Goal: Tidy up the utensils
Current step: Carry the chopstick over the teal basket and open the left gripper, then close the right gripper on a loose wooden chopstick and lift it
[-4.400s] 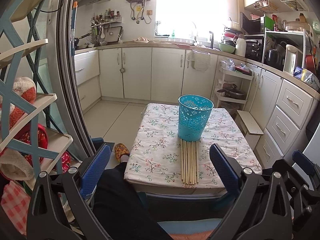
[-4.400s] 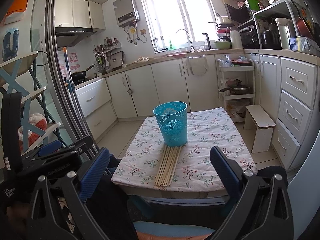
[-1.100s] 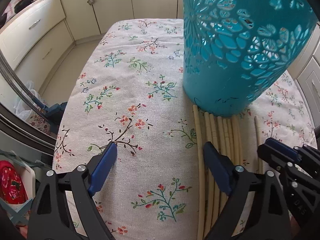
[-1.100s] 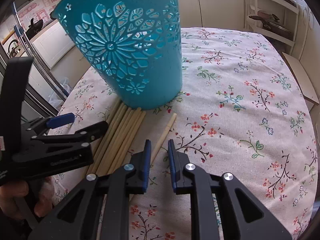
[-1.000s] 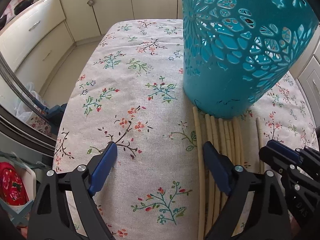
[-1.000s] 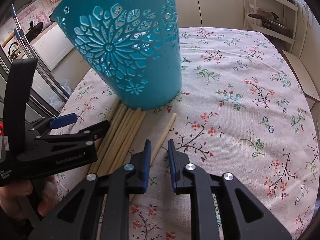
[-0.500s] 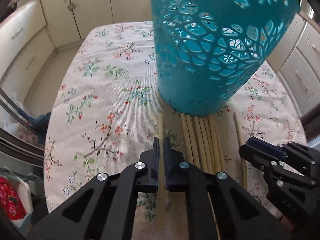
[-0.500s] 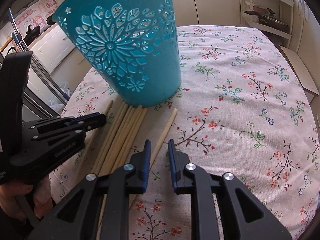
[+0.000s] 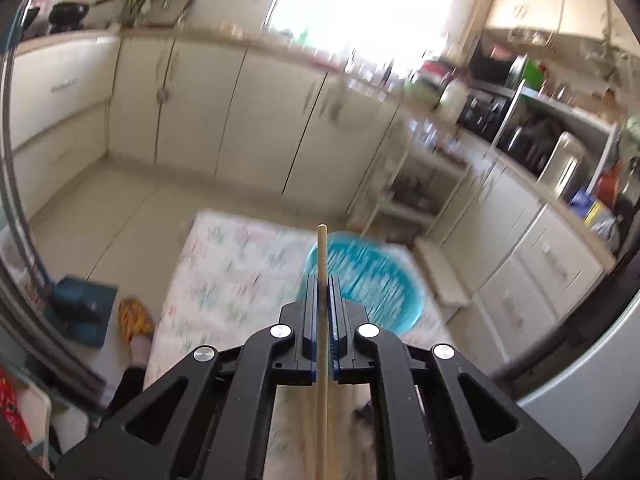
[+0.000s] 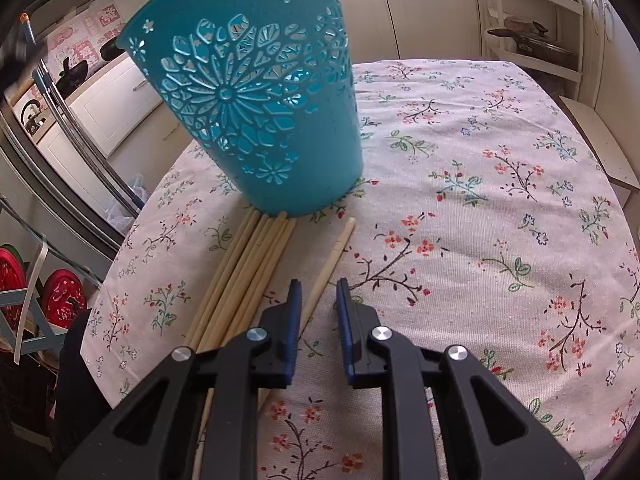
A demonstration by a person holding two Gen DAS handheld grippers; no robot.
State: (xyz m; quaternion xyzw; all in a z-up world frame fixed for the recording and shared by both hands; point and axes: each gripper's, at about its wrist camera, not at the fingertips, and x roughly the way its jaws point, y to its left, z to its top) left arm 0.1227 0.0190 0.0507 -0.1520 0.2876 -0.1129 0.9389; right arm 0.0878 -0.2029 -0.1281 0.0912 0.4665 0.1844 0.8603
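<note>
Moved: left gripper (image 9: pixel 320 280) is rising off the table, its jaws having just clenched on one chopstick (image 9: pixel 322 256).
Left claw: grasping that chopstick, tip sticking out ahead, blurred teal basket (image 9: pixel 368 280) below and just right.
Right claw: right gripper (image 10: pixel 316 290) is hovering slightly parted around a lone chopstick (image 10: pixel 334 252), pads not pressing.
Bundle: chopstick bundle (image 10: pixel 248 264) is lying just left of it, ends touching the basket.
Progress: early; none visibly in the basket.

Window (image 9: pixel 360 12) glare; left view motion-blurred, edges warped.
</note>
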